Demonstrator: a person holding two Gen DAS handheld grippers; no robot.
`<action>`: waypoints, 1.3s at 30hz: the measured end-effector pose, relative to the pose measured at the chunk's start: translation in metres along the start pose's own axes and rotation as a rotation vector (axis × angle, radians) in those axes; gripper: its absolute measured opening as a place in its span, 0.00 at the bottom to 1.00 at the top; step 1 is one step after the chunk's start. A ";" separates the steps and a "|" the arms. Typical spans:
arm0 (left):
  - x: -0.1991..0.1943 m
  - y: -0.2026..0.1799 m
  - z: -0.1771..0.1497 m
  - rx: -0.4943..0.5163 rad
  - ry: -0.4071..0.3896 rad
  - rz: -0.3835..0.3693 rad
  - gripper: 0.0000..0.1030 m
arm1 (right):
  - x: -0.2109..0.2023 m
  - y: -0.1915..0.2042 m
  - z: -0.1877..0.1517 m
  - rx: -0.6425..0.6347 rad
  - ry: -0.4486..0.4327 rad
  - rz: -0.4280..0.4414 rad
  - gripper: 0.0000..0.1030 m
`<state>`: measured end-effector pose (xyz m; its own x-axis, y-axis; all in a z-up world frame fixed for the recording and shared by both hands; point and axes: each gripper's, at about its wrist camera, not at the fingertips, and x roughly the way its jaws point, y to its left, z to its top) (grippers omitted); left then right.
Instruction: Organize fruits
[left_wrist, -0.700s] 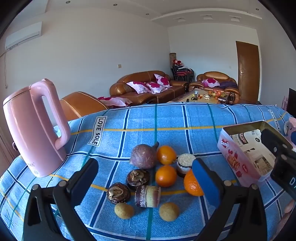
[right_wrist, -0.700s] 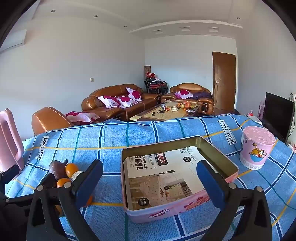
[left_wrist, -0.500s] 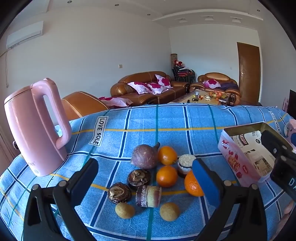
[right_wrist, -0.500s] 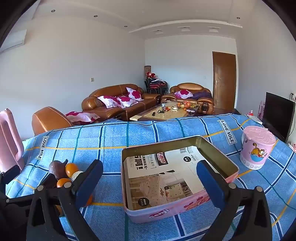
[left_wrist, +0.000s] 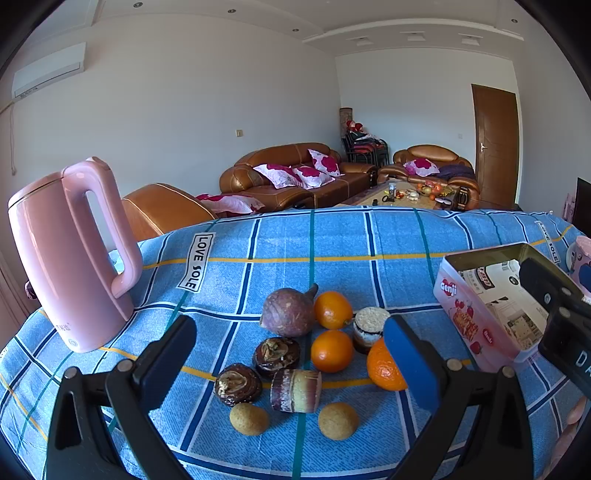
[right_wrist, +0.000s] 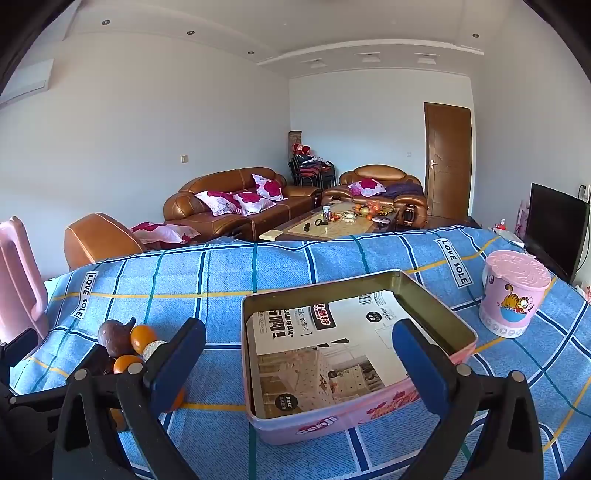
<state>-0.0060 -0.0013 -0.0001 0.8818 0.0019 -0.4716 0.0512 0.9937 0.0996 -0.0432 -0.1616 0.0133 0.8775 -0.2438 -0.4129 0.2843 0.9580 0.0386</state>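
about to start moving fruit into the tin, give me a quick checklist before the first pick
1. Left gripper fingers open, nothing between them: ok.
2. Right gripper fingers open and holding nothing: ok.
3. Pink tin upright, no fruit in it, only a printed paper lining the bottom: ok.
4. Fruit reachable: three oranges, nearest one, lie loose on the blue cloth ahead of the left gripper: ok.
5. Spacing for a clean grasp: the pieces sit close together, the middle orange hemmed in by neighbours: not ok.
6. Pink kettle stands clear of the pile: ok.
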 end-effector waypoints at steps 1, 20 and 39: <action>0.000 0.000 0.000 0.000 0.000 0.001 1.00 | 0.000 0.000 0.000 0.000 0.000 0.000 0.99; 0.000 0.001 0.001 0.000 -0.001 -0.003 1.00 | 0.000 0.001 0.000 0.000 0.003 0.002 0.99; -0.001 0.001 0.001 0.001 -0.001 -0.003 1.00 | 0.001 0.001 -0.001 0.000 0.005 0.002 0.99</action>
<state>-0.0061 -0.0007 0.0009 0.8823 -0.0015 -0.4706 0.0542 0.9937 0.0986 -0.0424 -0.1604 0.0121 0.8763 -0.2409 -0.4172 0.2825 0.9584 0.0399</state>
